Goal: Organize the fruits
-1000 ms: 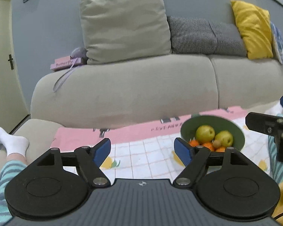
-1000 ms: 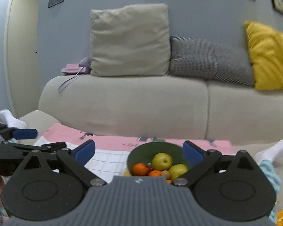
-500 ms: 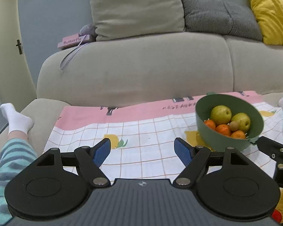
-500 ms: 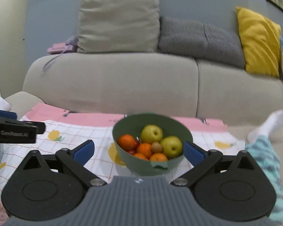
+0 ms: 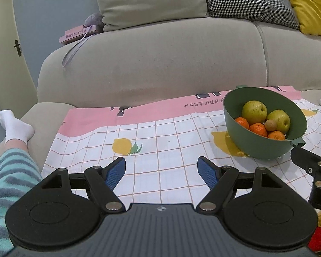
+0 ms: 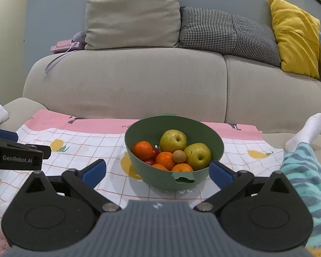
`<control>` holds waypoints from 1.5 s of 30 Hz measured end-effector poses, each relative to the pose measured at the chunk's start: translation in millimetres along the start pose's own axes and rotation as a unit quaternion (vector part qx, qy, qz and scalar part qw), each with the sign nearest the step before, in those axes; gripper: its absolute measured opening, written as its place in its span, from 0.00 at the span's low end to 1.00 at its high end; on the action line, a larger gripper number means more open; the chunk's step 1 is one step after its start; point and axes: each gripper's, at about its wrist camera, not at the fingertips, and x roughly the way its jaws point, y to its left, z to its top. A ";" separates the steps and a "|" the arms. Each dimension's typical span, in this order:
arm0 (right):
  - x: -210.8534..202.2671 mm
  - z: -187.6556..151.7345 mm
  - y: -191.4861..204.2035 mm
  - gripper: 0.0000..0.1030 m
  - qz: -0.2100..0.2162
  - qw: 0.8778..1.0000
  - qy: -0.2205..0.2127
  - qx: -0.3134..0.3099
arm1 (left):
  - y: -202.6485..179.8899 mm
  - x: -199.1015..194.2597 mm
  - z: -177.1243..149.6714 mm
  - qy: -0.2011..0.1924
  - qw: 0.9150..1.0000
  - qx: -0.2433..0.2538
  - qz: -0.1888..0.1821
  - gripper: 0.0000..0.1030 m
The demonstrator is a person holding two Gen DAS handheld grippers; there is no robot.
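Observation:
A green bowl (image 6: 216, 147) stands on a checked cloth with a pink border (image 6: 85, 137) laid on the sofa seat. It holds two green pears (image 6: 173, 140), several oranges (image 6: 142, 150), a small brown kiwi (image 6: 179, 156) and red fruit beneath. My right gripper (image 6: 157, 172) is open and empty, its fingers to either side of the bowl's near wall, just short of it. My left gripper (image 5: 161, 171) is open and empty above bare cloth (image 5: 160, 145), left of the bowl (image 5: 231, 126).
A beige sofa back (image 6: 126, 85) rises behind the cloth with beige, houndstooth and yellow cushions (image 6: 293, 36). A pink book (image 5: 77, 34) lies on the armrest. The person's legs in striped trousers and white socks (image 6: 306, 132) lie at both sides of the cloth (image 5: 15, 126).
Both grippers have tilted down and moved forward. The bowl now sits closer and larger in both views, between the right gripper's fingers. Both stay open.

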 end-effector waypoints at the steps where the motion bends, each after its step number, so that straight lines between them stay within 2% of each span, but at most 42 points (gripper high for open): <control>1: -0.1 -0.2 0.2 0.96 0.001 1.000 0.000 -0.001 | 0.4 0.2 -0.2 0.001 1.000 0.000 -0.001 0.87; 45: -5.6 -0.6 2.8 0.96 0.019 1.000 -0.007 -0.013 | 1.9 -6.4 1.2 0.000 1.000 -0.008 -0.001 0.87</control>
